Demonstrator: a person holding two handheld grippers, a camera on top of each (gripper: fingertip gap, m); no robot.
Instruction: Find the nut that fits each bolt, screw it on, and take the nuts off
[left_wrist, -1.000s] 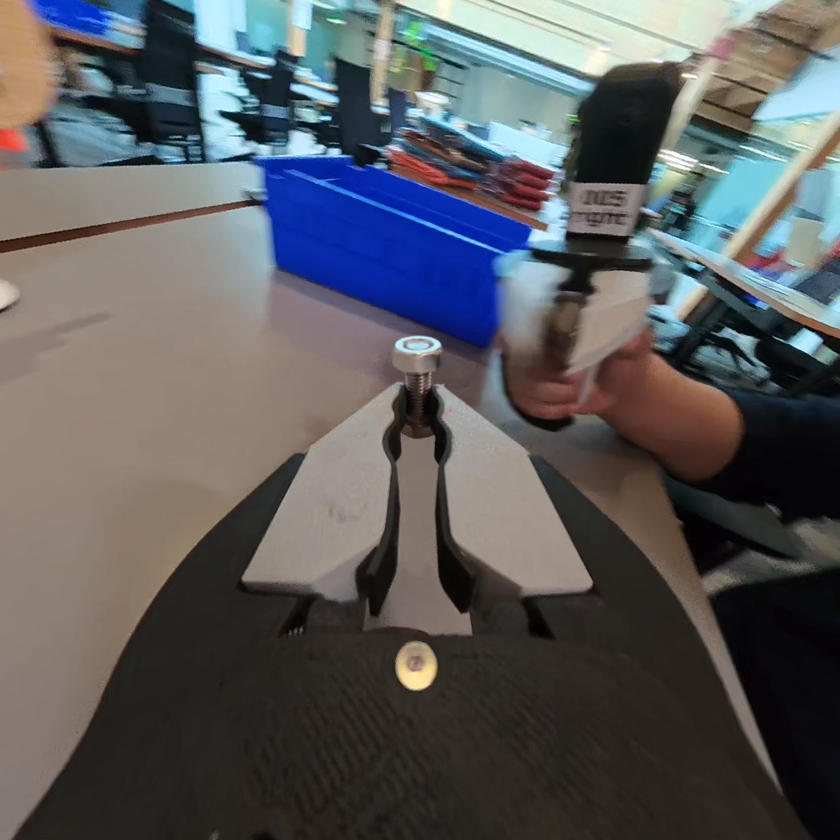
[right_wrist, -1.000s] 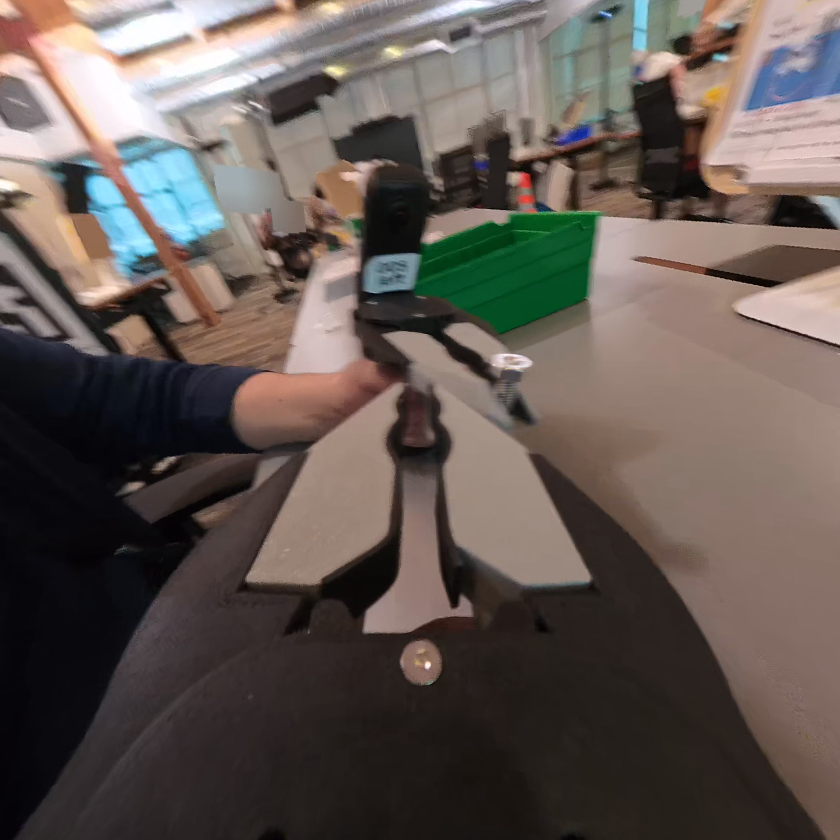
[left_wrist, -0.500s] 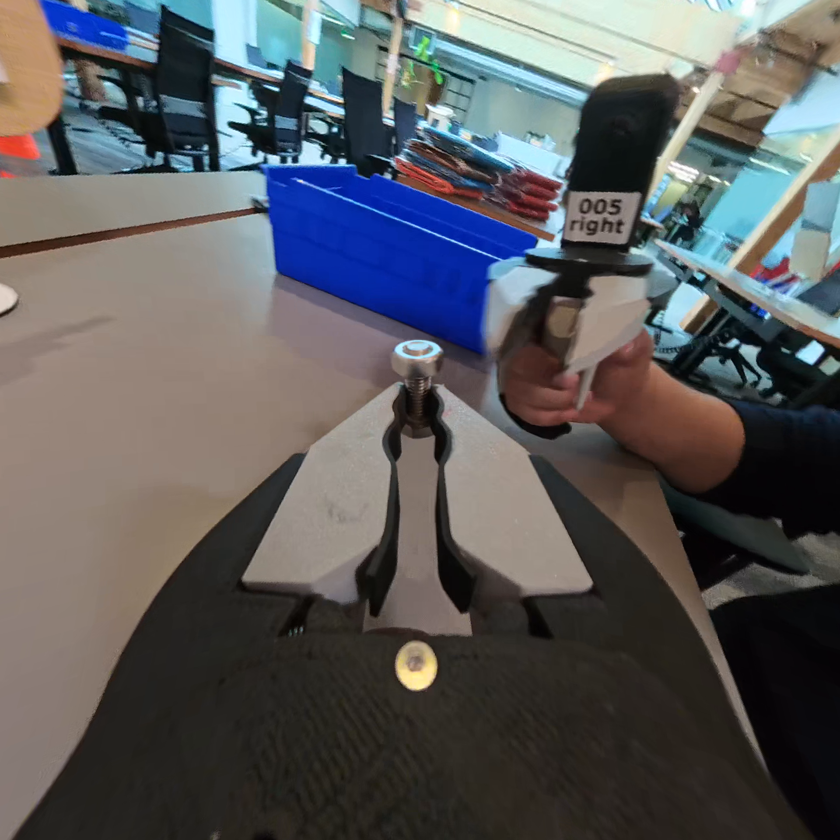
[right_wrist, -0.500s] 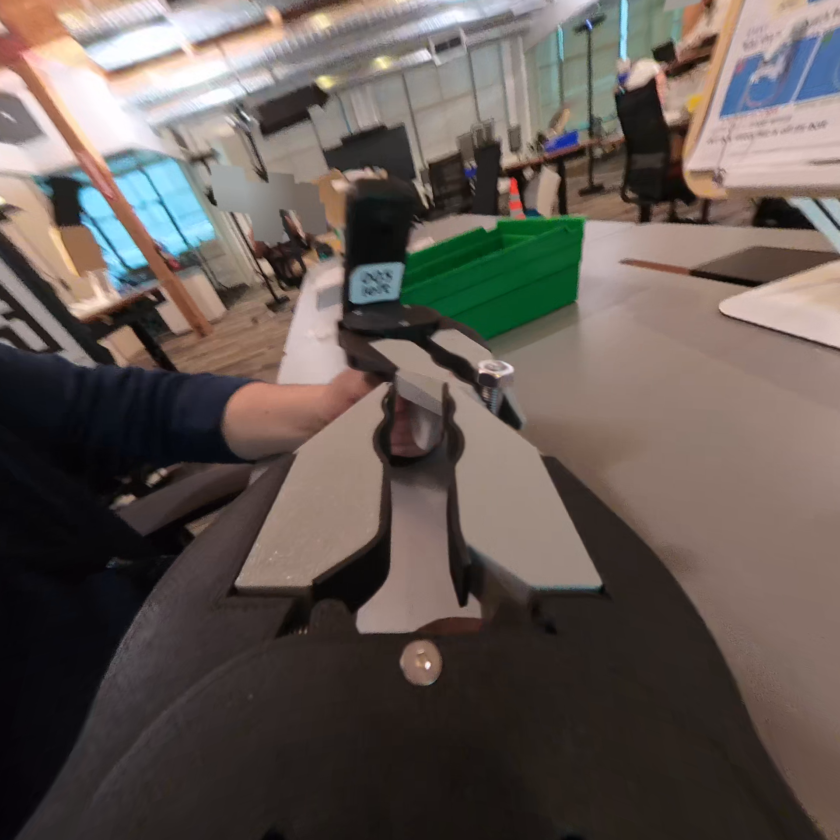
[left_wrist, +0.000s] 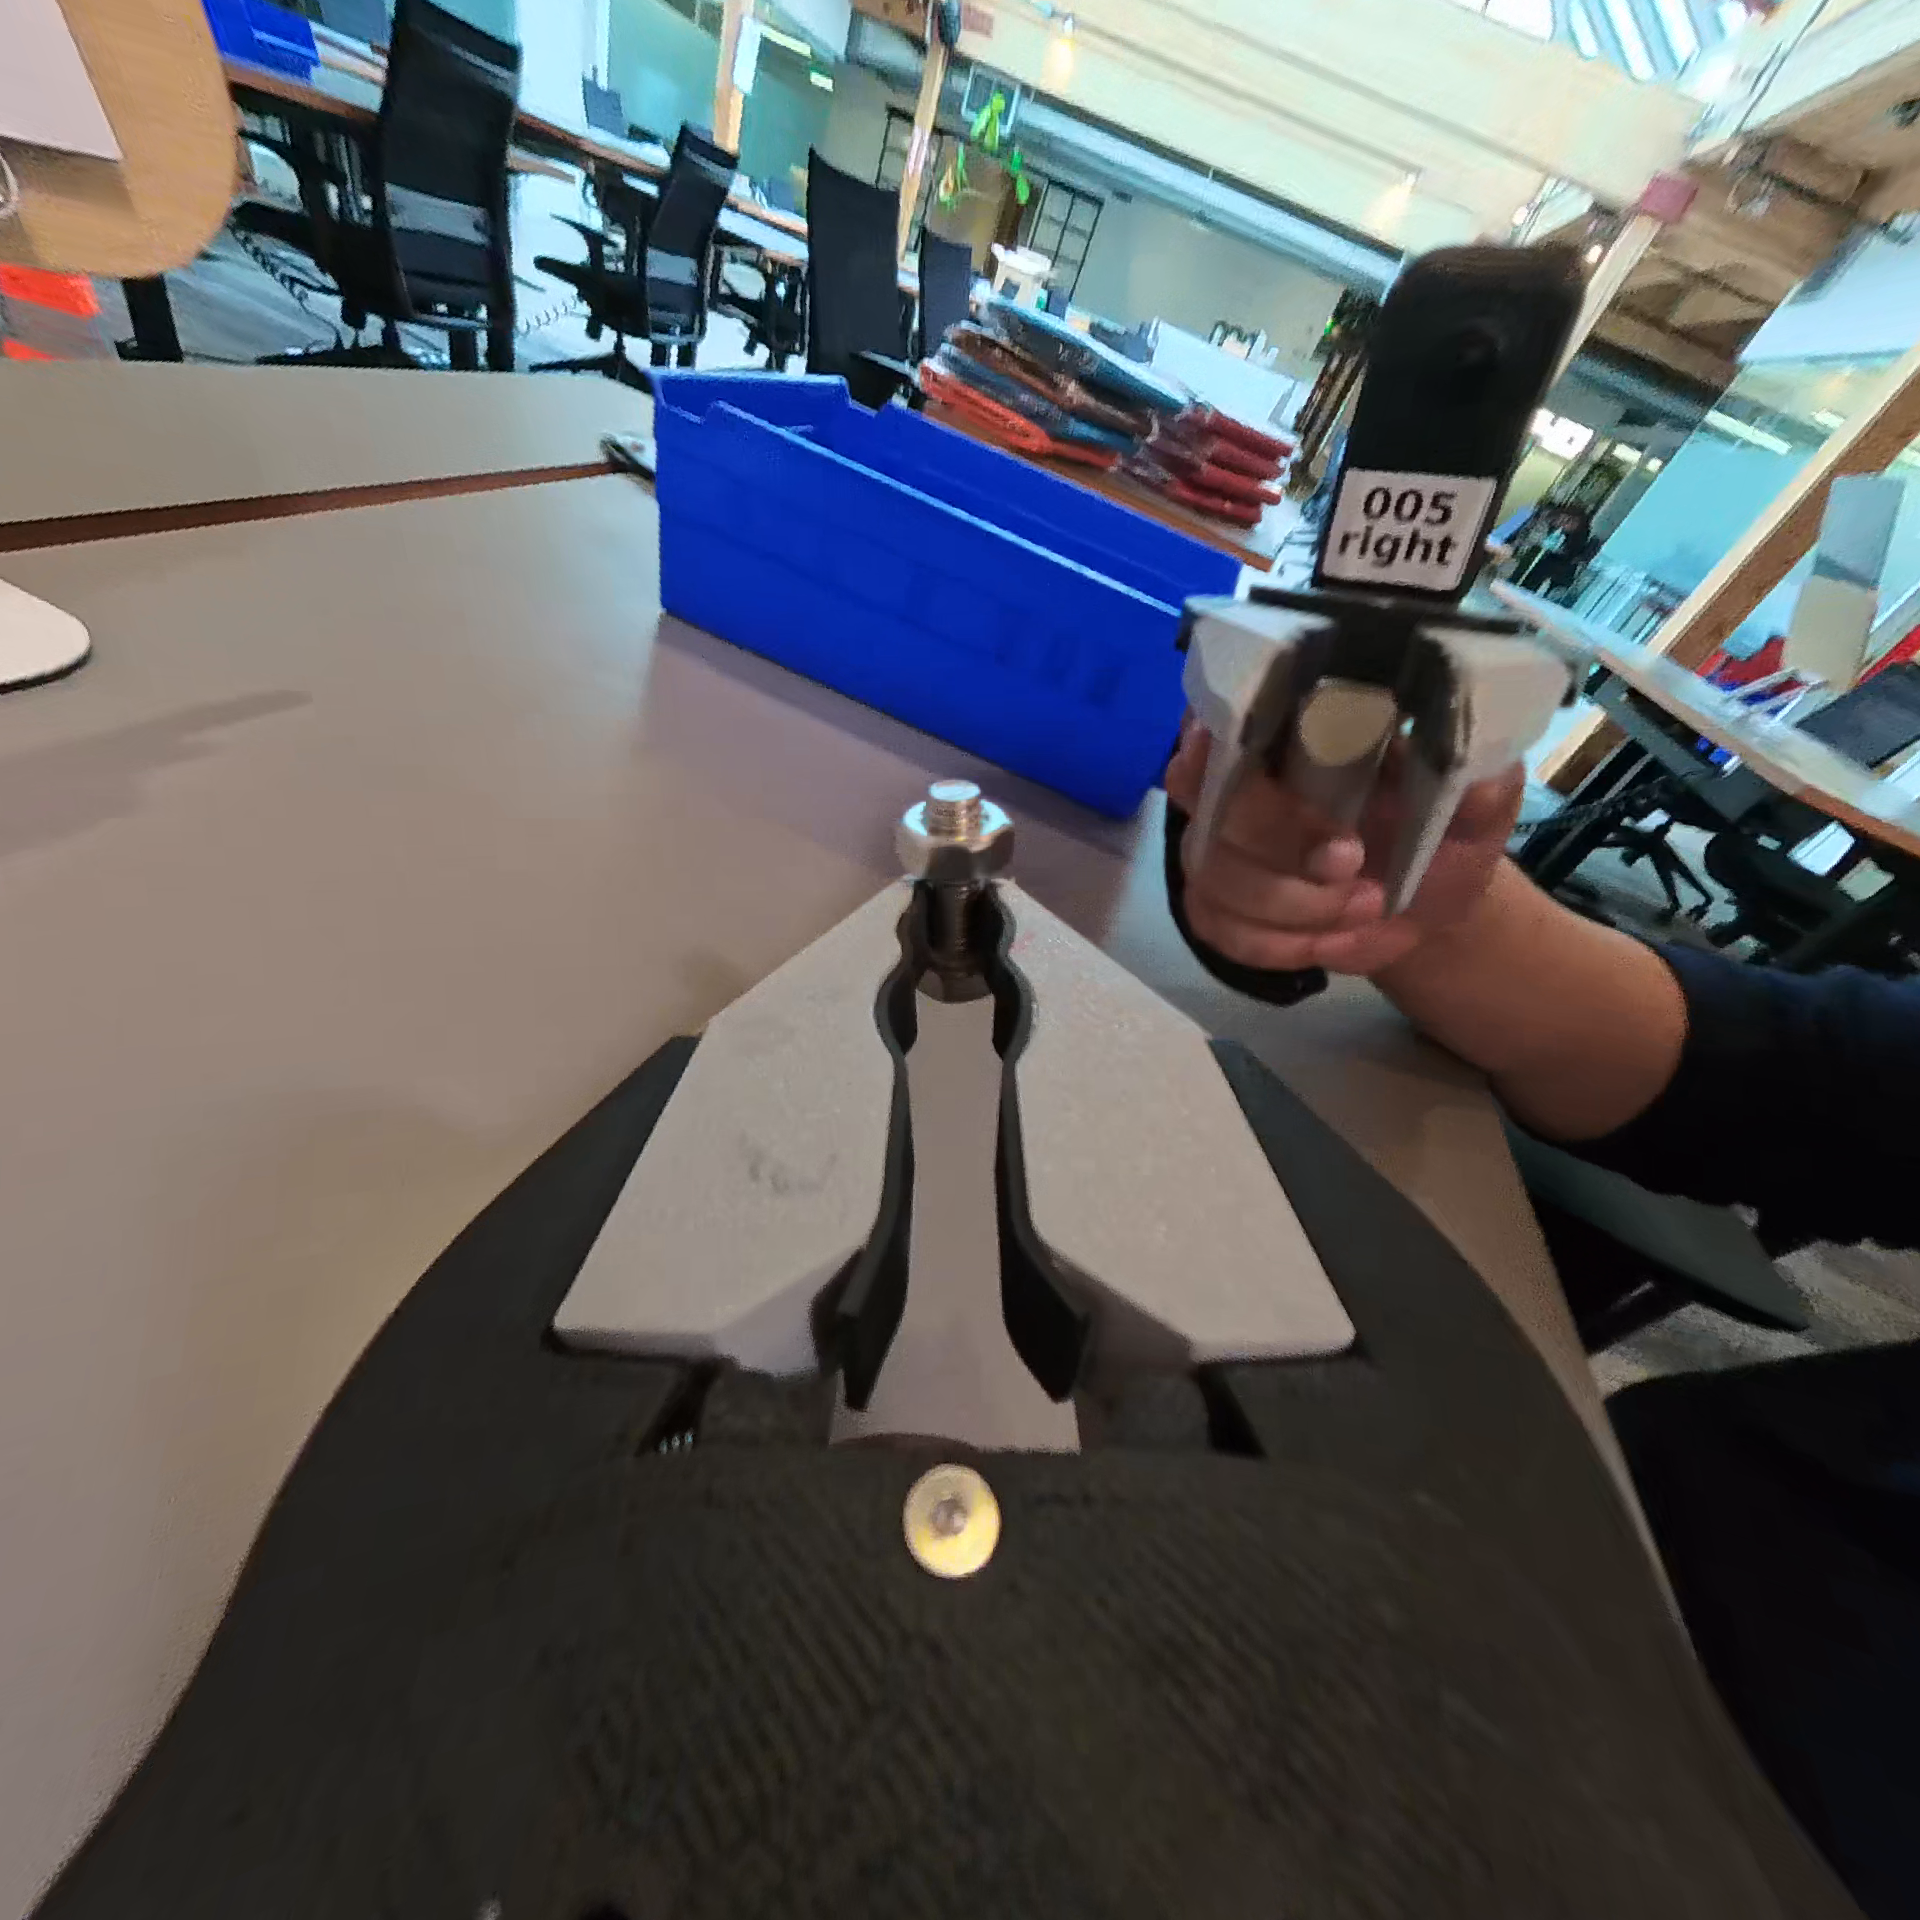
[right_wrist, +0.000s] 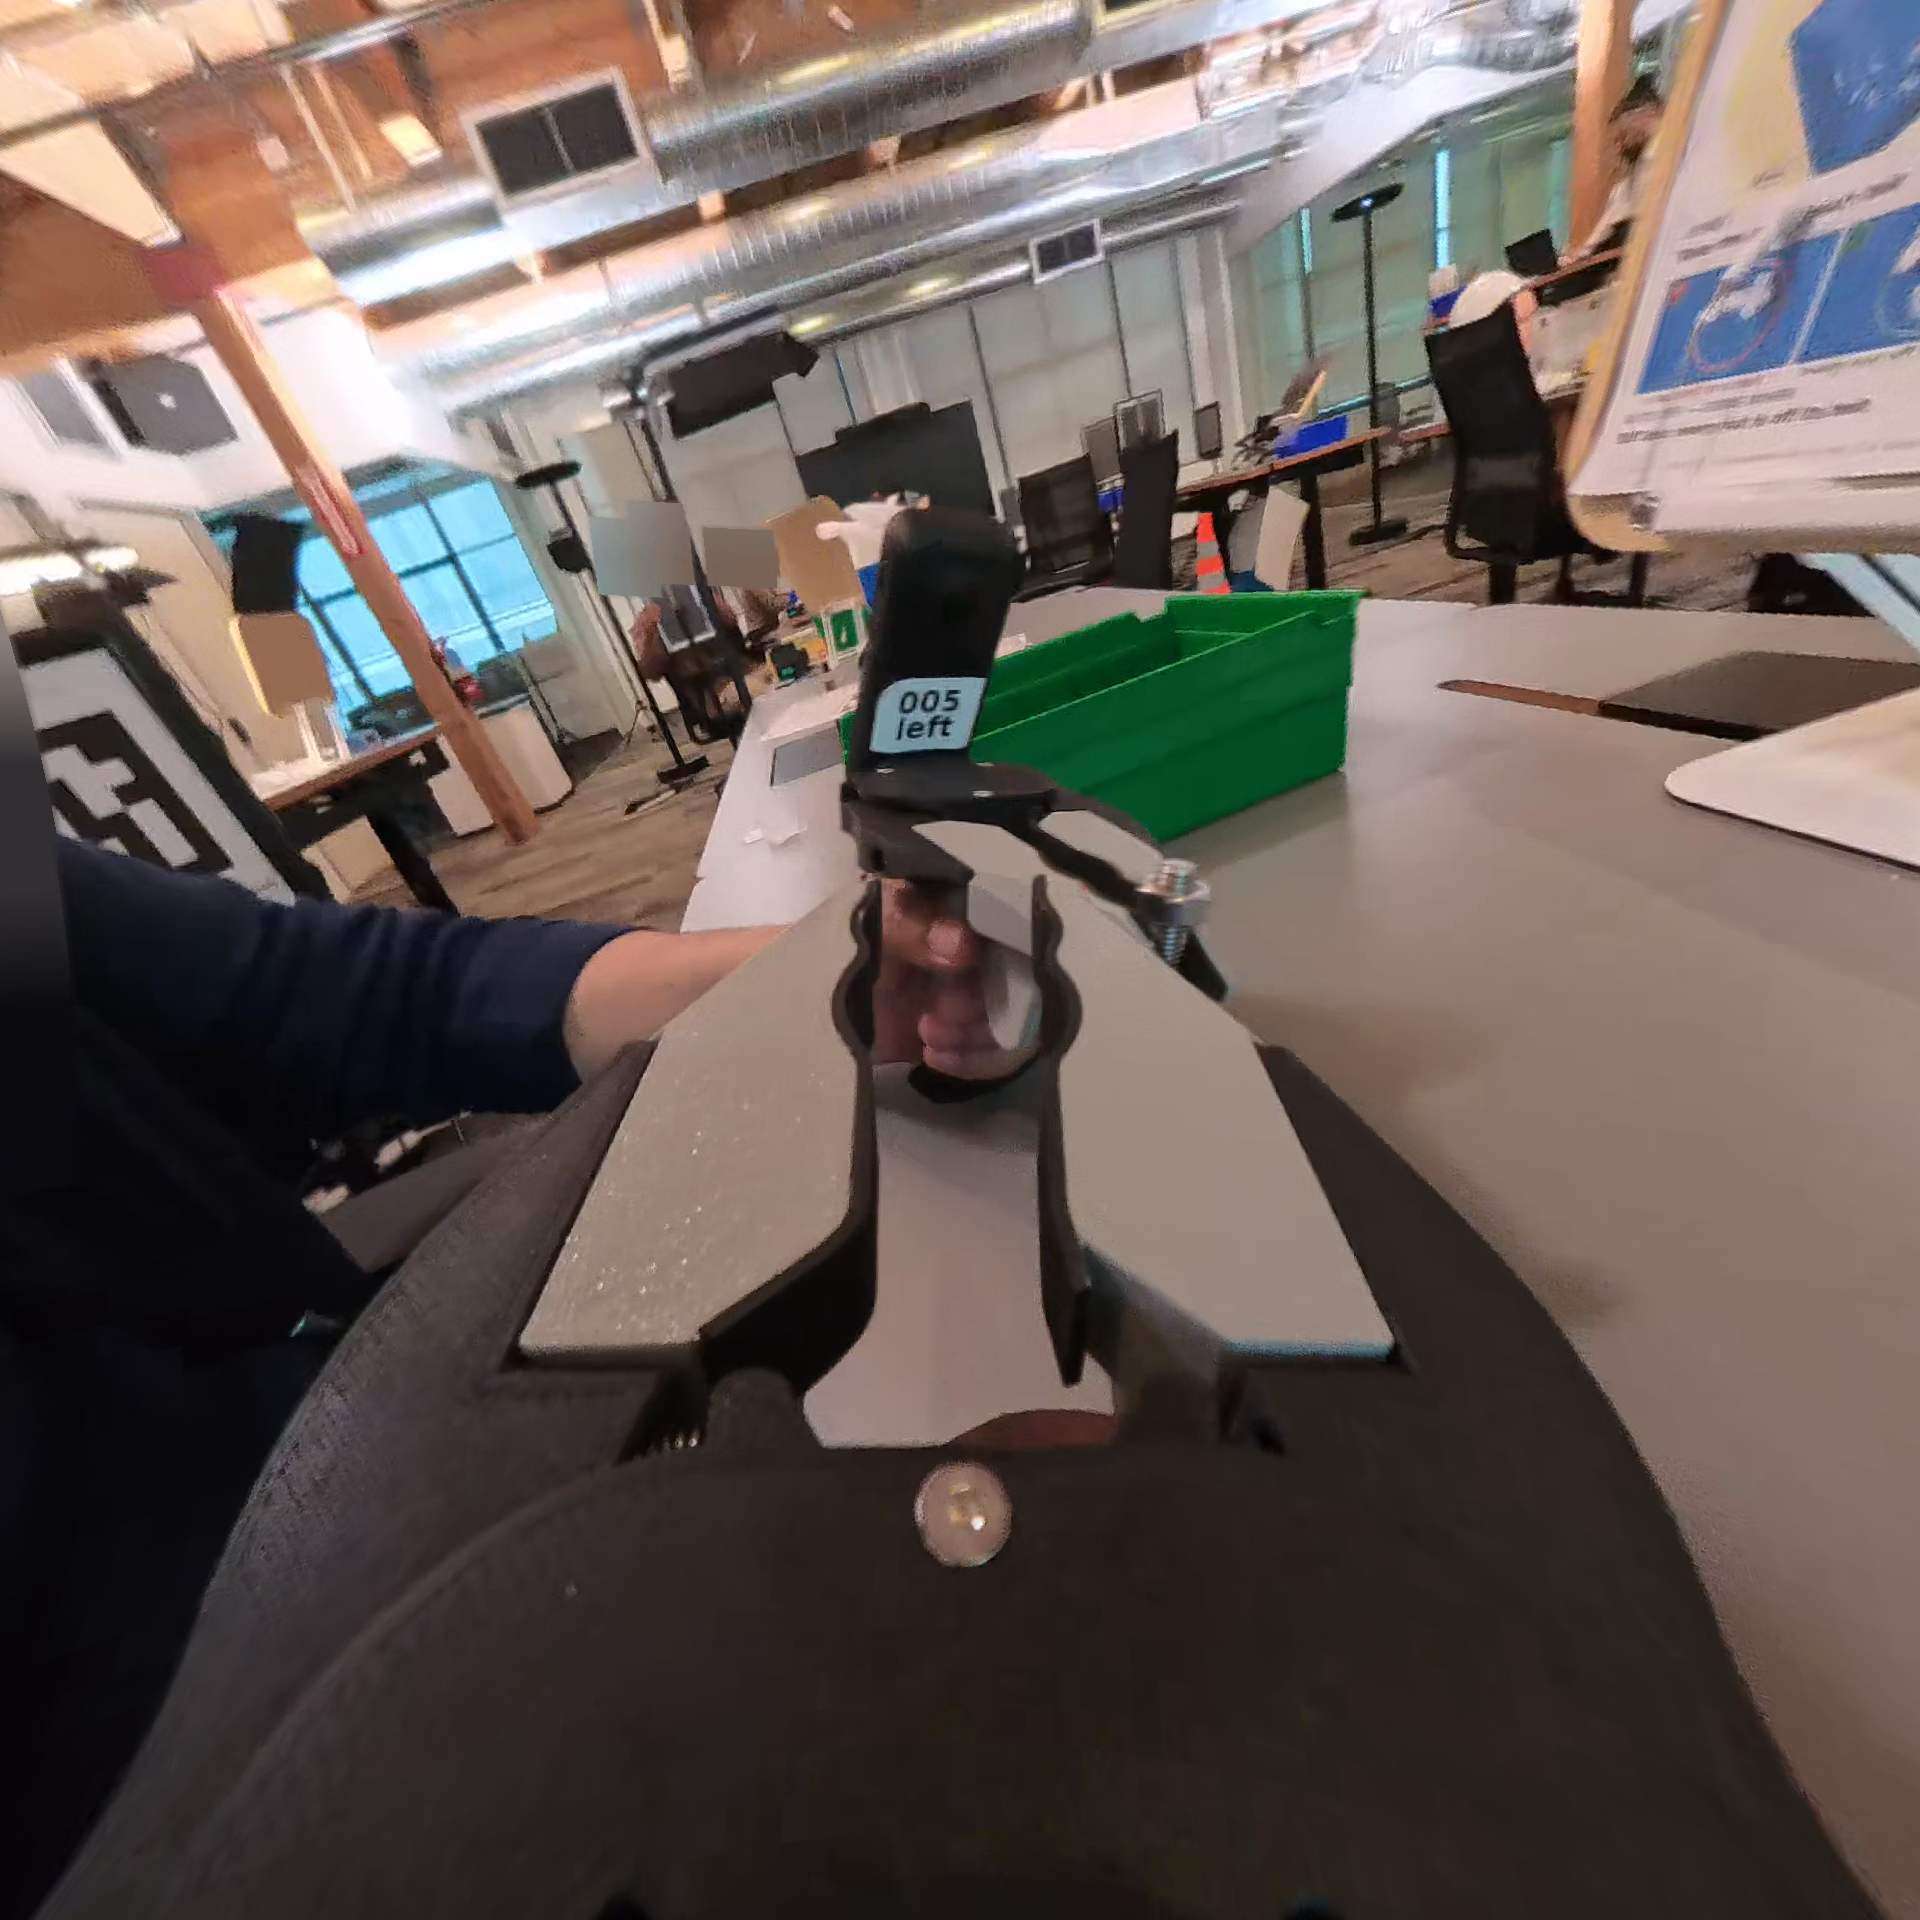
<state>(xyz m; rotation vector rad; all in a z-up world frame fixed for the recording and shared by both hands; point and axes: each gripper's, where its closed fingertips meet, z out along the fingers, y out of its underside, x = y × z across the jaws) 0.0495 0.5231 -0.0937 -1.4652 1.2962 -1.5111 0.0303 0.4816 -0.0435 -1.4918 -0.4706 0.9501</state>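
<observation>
1. We hold the bolt (left_wrist: 951, 935) upright in the left gripper (left_wrist: 954, 961), jaws closed narrow on its threaded shank above the grey surface (left_wrist: 416, 779).
2. The nut (left_wrist: 954, 840) sits near the top of the shank, with a little of the bolt's end showing above it – it looks threaded on.
3. The right gripper (right_wrist: 956, 997) stands just beside, jaws parted and empty (its view shows only the other hand through the gap).
4. Step in hand, we judge: bring the right jaws onto the nut's flats and turn. We should approach level with the nut, square to the bolt's axis, and keep the left grip firm – a tilted bite may slip off the hex.
5. The nut is bright silver and hexagonal; the shank below is darker and threaded.
6. A blue bin (left_wrist: 914, 582) and a green bin (right_wrist: 1174, 696) stand farther back.
</observation>
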